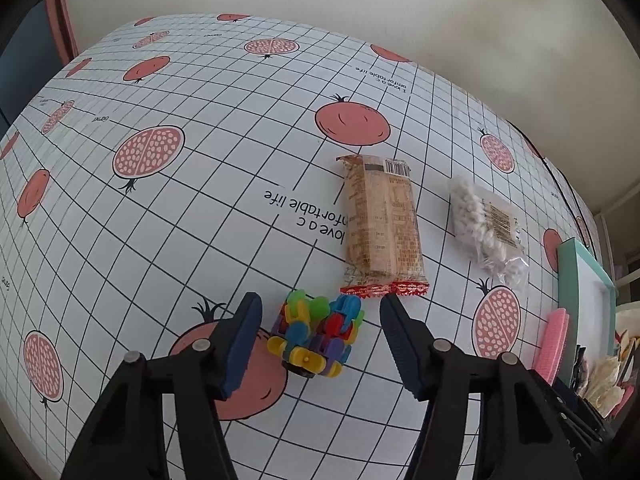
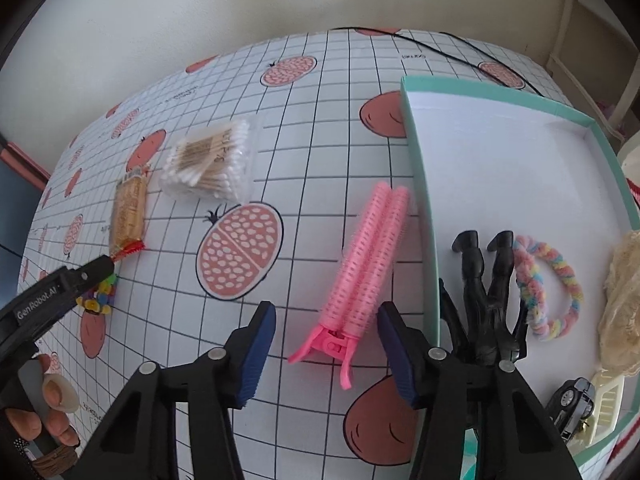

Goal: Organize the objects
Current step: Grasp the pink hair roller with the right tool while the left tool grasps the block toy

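Straddling pink hair clip (image 2: 366,276): right gripper (image 2: 326,322) jaws wide, empty, clip between pads, long axis running near-to-far, handle end nearest. Teal box (image 2: 422,200) wall just right of clip; little room that side, open table left. Left gripper (image 1: 320,320) jaws wide around colourful block toy (image 1: 316,334), snack pack (image 1: 382,224) just beyond.

Toy car (image 2: 570,406) partly behind right gripper; wrapper print unreadable.

pomegranate-print tablecloth (image 1: 200,208), cream wall (image 1: 360,0), black cable (image 2: 440,36)
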`<state>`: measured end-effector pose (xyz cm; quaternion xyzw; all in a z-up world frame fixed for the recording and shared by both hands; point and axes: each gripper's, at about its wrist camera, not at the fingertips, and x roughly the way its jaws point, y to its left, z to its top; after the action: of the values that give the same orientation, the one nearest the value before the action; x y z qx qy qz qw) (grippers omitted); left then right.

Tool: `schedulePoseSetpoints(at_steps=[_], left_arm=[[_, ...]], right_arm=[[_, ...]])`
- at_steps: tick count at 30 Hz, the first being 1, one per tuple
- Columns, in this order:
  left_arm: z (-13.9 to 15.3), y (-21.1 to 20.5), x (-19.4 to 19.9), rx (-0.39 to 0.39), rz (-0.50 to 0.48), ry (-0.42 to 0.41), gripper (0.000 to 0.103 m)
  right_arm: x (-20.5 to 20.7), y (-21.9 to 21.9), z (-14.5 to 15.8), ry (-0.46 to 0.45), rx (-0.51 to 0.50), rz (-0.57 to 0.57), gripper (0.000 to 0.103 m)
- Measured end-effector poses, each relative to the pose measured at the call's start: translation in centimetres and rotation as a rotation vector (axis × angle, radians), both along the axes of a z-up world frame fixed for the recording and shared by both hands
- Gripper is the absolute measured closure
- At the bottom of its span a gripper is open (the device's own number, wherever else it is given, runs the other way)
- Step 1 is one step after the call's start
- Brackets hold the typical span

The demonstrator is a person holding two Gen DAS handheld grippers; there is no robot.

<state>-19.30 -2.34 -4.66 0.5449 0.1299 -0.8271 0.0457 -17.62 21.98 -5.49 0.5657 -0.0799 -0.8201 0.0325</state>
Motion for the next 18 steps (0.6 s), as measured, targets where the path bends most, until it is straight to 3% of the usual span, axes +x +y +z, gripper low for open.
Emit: schedulePoseSetpoints(at_steps=[11,18], left_arm=[[-0.4,-0.2,-0.1,0.013,0.000,0.003,0.062],[-0.2,-0.3,-0.1,0.028,0.009,0.009,0.063]], right_arm=[[0.1,0.9,-0.1,-0.001,0.004,-0.019,0.074],[0.2,1.3,0.8,0.026,-0.039,-0.015,0.074]])
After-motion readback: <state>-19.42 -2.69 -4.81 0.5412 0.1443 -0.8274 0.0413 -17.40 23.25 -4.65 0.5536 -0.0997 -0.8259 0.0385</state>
